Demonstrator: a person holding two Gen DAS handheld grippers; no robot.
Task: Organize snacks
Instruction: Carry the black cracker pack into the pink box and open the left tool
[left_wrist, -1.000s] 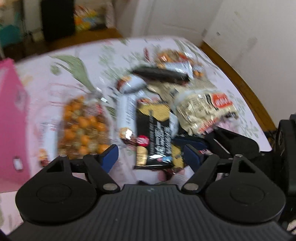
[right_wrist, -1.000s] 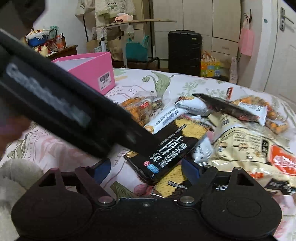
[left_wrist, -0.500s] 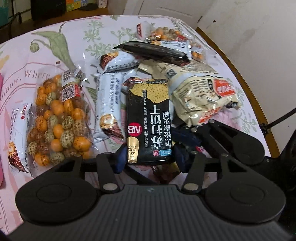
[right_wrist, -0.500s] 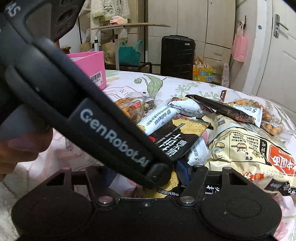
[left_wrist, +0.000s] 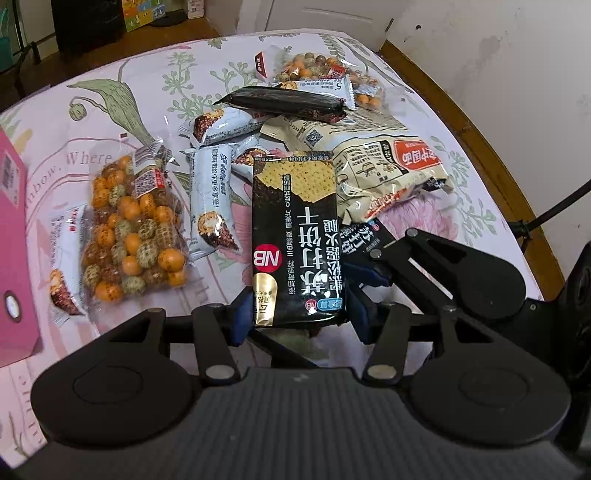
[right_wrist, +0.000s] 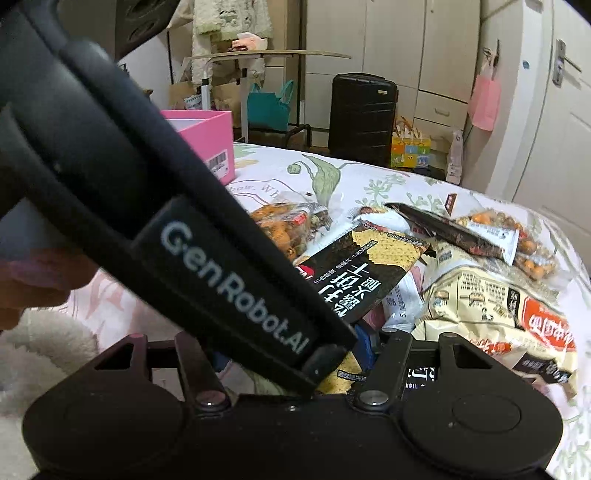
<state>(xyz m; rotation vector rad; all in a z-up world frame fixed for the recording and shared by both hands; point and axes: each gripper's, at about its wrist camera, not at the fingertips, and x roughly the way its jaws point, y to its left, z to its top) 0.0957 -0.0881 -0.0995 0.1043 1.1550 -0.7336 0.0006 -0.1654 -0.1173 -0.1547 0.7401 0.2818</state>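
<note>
The left gripper (left_wrist: 297, 314) has its jaws clamped on the black cracker pack (left_wrist: 295, 236) — the right gripper (left_wrist: 364, 267), jaws pinching a second cracker pack (left_wrist: 360, 236), sits just beside, peanut bag (left_wrist: 391, 177) behind.

Bed with pale floral-print sheet (left_wrist: 122, 92) carries everything. Directly on it: pink cardboard box (left_wrist: 11, 236) at left edge, clear bag of orange and green coated nuts (left_wrist: 129, 232) beside it, white wrapped snack bars (left_wrist: 210, 199), beige printed snack bag (left_wrist: 388, 177), second nut bag (left_wrist: 317, 70) at far end.
</note>
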